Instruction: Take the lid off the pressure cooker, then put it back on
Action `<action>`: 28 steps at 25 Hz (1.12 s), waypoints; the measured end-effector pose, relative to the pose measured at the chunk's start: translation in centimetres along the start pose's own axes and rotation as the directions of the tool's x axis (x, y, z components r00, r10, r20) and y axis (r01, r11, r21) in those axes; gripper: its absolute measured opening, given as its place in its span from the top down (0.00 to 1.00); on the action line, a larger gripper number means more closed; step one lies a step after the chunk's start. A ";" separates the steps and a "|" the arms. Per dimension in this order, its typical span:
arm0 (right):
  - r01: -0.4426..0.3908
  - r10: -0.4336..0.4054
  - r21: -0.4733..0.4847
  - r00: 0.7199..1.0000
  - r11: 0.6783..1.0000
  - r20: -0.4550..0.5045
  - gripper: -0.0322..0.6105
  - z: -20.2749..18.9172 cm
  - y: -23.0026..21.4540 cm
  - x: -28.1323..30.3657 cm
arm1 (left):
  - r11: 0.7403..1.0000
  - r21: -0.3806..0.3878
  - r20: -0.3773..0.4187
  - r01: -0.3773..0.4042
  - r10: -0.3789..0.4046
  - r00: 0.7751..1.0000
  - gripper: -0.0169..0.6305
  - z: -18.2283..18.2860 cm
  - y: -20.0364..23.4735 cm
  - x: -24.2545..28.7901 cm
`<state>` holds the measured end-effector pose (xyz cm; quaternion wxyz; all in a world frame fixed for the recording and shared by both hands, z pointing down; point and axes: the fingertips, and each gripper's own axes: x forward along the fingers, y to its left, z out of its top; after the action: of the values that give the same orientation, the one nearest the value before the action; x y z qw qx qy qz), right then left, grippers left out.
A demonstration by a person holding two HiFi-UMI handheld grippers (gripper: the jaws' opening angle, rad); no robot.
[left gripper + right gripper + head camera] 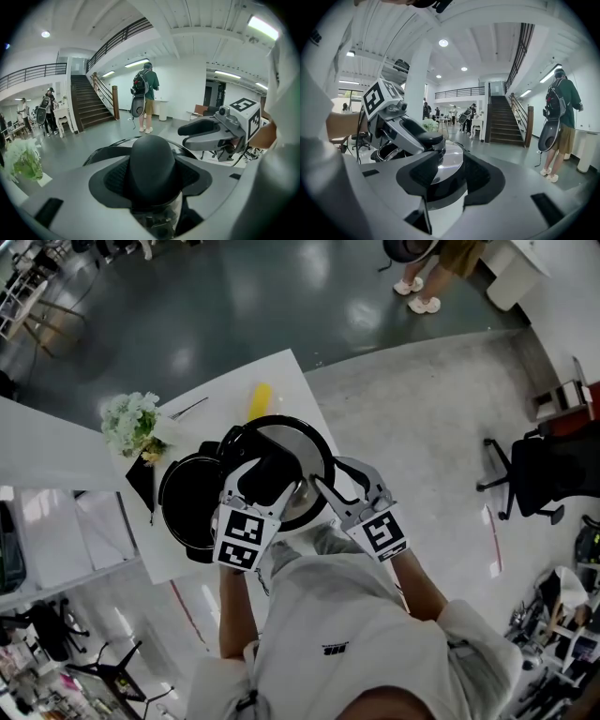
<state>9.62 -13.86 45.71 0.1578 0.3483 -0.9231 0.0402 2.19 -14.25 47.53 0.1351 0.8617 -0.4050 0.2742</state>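
The pressure cooker's lid (302, 448), shiny metal with a black rim, hangs in the air over the table's right part, beside the open black pot (186, 501) and overlapping its right edge. My left gripper (269, 480) is shut on the lid's black knob (152, 164), which fills the space between its jaws. From the right, my right gripper (324, 489) is shut on the lid's rim (449, 164), with the rim between its pads. Each gripper shows in the other's view: the right gripper (206, 133) and the left gripper (419, 136).
The white table (286, 381) also bears a bunch of white flowers (131, 423) and a yellow object (260, 399) behind the pot. A black office chair (539, 465) stands on the floor at right. Someone's feet (417, 294) are at the far side; stairs (504, 119) rise beyond.
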 end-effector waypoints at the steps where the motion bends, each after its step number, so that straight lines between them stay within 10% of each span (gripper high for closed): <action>1: 0.001 -0.001 -0.010 1.000 1.000 0.006 0.69 -0.4 -0.6 -0.2 | 1.000 -0.003 -0.001 0.000 0.000 1.000 0.53 0.1 -0.3 0.5; 28: -0.015 0.032 0.107 0.986 0.994 -0.162 0.69 -11.9 -5.5 -1.9 | 0.990 -0.120 -0.052 -0.077 0.071 0.996 0.53 -7.1 -4.5 11.7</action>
<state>17.68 -14.64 56.19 0.2141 0.3406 -0.9077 0.1194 9.20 -15.43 60.00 0.1866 0.8294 -0.4493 0.2745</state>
